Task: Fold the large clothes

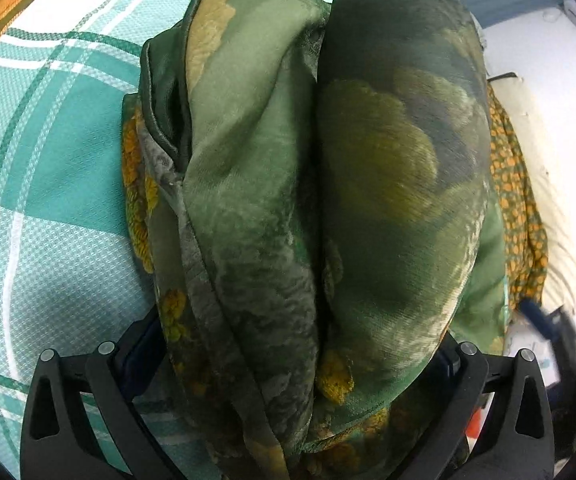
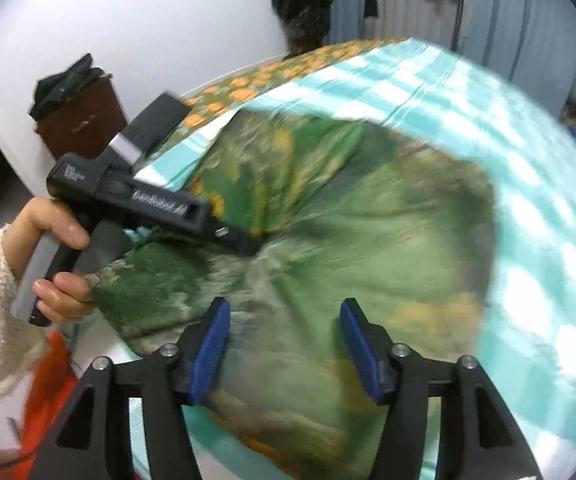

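A large green garment with yellow floral print (image 1: 367, 160) is bunched into two thick folds that fill the left wrist view. It lies over and between the fingers of my left gripper (image 1: 291, 304), hiding their tips; the jaws stand wide apart. From the right wrist view the garment (image 2: 367, 240) lies crumpled on the bed, and the left gripper (image 2: 248, 244) has its nose buried in it, held by a hand (image 2: 48, 232) in a cream fleecy sleeve. My right gripper (image 2: 284, 308) hovers above the cloth, open, its blue pads (image 2: 212, 344) with nothing between them.
A teal and white checked sheet (image 2: 527, 160) covers the bed, with an orange-patterned cover (image 2: 268, 76) along its far edge. A brown cabinet (image 2: 84, 120) topped with dark clothes stands by the white wall. Something orange (image 2: 48, 380) lies on the floor at the lower left.
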